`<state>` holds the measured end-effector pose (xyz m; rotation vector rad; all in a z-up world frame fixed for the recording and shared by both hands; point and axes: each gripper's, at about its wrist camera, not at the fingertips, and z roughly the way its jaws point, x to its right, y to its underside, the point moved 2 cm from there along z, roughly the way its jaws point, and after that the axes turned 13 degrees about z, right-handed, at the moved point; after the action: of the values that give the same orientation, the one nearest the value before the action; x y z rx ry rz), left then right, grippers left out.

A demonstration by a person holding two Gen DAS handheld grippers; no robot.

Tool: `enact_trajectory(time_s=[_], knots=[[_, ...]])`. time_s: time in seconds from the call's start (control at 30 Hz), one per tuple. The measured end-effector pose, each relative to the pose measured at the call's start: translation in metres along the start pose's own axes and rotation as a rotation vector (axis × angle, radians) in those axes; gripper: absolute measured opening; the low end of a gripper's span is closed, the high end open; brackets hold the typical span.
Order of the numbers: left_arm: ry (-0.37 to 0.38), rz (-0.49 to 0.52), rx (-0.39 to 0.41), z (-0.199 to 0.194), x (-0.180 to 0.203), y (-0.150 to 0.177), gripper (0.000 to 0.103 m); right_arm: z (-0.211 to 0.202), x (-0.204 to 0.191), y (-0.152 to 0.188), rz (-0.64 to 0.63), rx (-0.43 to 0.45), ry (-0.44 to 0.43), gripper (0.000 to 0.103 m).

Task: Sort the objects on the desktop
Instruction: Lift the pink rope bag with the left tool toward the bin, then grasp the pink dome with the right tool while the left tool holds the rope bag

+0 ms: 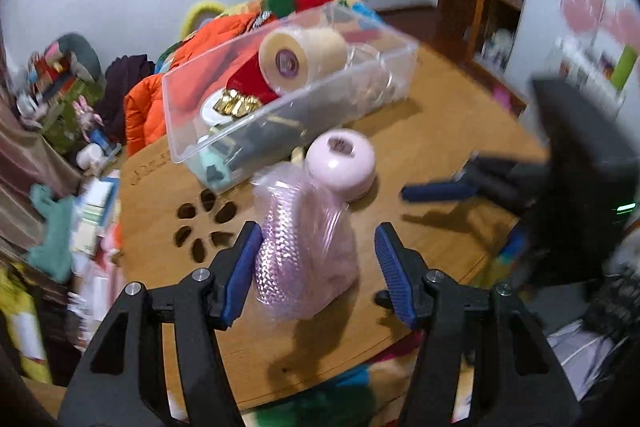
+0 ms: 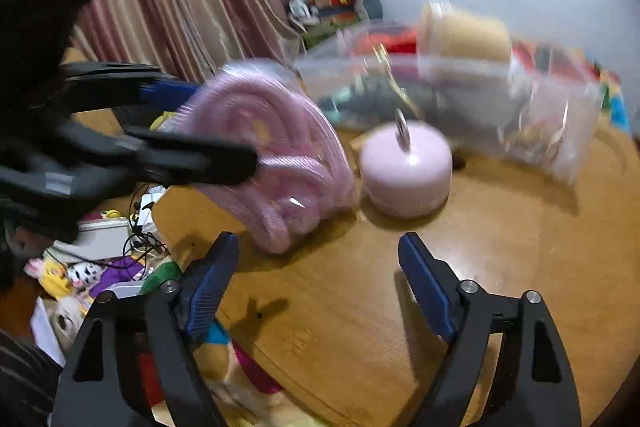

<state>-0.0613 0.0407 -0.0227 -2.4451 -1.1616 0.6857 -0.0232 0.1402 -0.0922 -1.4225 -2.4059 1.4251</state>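
1. The left claw (image 1: 316,267) is holding the bagged pink cord (image 1: 304,251) upright on the desk (image 1: 420,155), beside the pink puck (image 1: 342,163).
2. The right claw (image 2: 320,287) is hanging released and empty – no earlier frame to compare.
3. Next is probably lifting the bag into the clear bin (image 1: 288,87) – its near wall needs clearing, and the desk edge is lying close behind.

A round wooden bench (image 1: 420,147) with a flower-shaped cutout (image 1: 204,223) at 9 o'clock; on it a clear plastic box (image 1: 288,99) at 12 o'clock, a pink round container (image 1: 340,163) just before the box, and a bagged pink rope coil (image 1: 304,247) at centre.
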Motion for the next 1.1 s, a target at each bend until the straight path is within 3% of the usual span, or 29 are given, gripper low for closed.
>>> enact_trajectory(time_s=[0.07, 0.1, 0.17, 0.2, 0.37, 0.57, 0.73, 0.87, 1.1], knots=[[-0.002, 0.017, -0.057, 0.007, 0.0, 0.002, 0.058, -0.001, -0.011, -0.001, -0.032, -0.005, 0.008, 0.081], [0.04, 0.0, -0.09, 0.013, -0.002, 0.005, 0.046, 0.001, -0.013, -0.002, -0.043, -0.012, 0.026, 0.081], [0.213, -0.091, -0.178, 0.033, -0.009, 0.015, 0.025, 0.006, -0.019, -0.001, -0.073, -0.009, 0.068, 0.082], [0.247, -0.12, -0.209, 0.04, -0.01, 0.018, 0.023, 0.008, -0.019, -0.001, -0.089, -0.027, 0.07, 0.081], [0.262, -0.122, -0.216, 0.056, -0.007, 0.026, 0.017, 0.017, -0.037, 0.012, -0.199, -0.023, 0.148, 0.081], [0.228, -0.112, -0.13, 0.047, -0.011, 0.008, 0.017, 0.012, -0.038, 0.013, -0.225, -0.007, 0.17, 0.081], [0.267, -0.182, -0.125, 0.053, -0.03, 0.004, 0.024, 0.011, -0.028, 0.007, -0.182, -0.017, 0.194, 0.081], [0.252, -0.233, -0.11, 0.053, -0.039, 0.01, 0.044, 0.007, -0.021, 0.005, -0.166, -0.017, 0.196, 0.081], [0.241, -0.299, -0.078, 0.057, -0.056, 0.015, 0.051, 0.013, -0.016, -0.001, -0.143, 0.003, 0.217, 0.081]])
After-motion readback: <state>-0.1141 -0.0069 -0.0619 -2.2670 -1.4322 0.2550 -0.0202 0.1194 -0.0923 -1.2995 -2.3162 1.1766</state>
